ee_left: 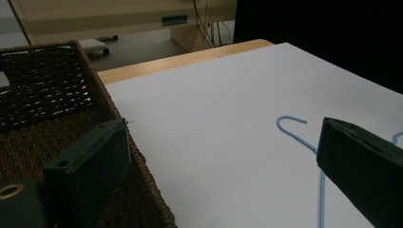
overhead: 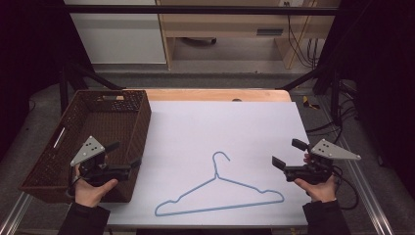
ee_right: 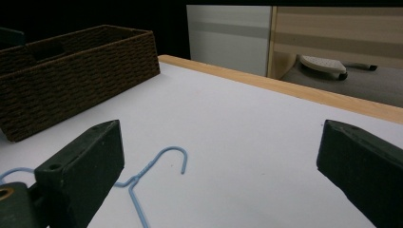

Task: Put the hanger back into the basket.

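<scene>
High view: blue wire hanger lies flat near the table's front edge, hook pointing away. I judge it light, springy and slippery; I'd pinch the neck below the hook.

Left gripper view: left gripper spread, empty, over the basket rim.

Right gripper view: right gripper spread, empty.

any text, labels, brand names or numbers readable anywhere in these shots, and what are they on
None can be read.
The small dark plate on the wooden furniture behind the table may carry a label, but it is too small and blurred to read.
The blue hanger, the wicker basket, the white sheet, the left gripper and the right gripper show no markings.
</scene>
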The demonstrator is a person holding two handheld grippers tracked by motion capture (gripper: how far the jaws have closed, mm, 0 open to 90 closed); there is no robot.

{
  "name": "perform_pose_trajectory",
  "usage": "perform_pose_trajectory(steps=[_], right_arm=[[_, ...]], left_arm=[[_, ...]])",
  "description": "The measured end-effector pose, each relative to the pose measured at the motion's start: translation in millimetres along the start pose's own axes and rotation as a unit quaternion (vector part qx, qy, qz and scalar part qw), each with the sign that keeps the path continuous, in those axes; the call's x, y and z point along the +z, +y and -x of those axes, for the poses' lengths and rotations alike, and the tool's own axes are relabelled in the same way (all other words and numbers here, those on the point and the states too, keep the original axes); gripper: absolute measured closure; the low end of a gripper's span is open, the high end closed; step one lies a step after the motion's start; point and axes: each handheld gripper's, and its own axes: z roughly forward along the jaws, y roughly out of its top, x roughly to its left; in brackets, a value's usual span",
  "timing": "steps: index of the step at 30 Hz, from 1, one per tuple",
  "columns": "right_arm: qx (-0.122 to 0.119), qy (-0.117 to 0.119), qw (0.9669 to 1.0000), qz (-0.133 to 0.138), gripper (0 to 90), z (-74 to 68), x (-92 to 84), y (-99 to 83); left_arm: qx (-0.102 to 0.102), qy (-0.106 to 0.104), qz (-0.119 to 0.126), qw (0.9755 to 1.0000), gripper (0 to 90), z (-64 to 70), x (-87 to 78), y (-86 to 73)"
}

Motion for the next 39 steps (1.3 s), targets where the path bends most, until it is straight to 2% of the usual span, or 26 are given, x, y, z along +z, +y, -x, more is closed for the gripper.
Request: perform_pose_trajectory(steps=[7,11,17,26,32,34,36,39], right_arm=[[0.0,0.002,1.0,-0.006,2.8,-1.0,0.2,0.8],[-0.009,0.006,0.9998,-0.014,3.4,-4.3,3.8,2.3],[-0.027,0.015,0.9985,-0.046,5.0,-17.8,18.8,6.4],[-0.048,0.038,0.9937,-0.093,6.4,-34.5,44.0,2.2],[-0.053,0.049,0.9912,-0.111,8.6,-42.3,57.7,-3.1],[-0.062,0.05,0.9884,-0.129,9.5,-47.0,66.5,-7.3],[-0.063,0.051,0.9877,-0.134,9.8,-48.2,68.3,-8.1],[-0.073,0.056,0.9845,-0.149,11.6,-52.6,75.5,-11.5]], left_arm=[[0.005,-0.004,0.0,1.0,3.7,3.1,-0.8,1.3],[0.009,-0.007,-0.004,0.9999,3.6,5.7,0.9,1.4],[0.012,-0.013,-0.008,0.9998,3.8,11.0,4.9,1.3],[0.017,-0.018,-0.01,0.9996,3.9,16.0,7.4,2.2],[0.02,-0.02,-0.013,0.9995,3.9,18.1,8.4,2.4],[0.02,-0.021,-0.013,0.9995,4.0,19.0,8.8,2.5],[0.022,-0.022,-0.015,0.9994,4.0,19.9,9.6,2.4],[0.024,-0.024,-0.018,0.9993,4.0,21.6,11.3,1.9]])
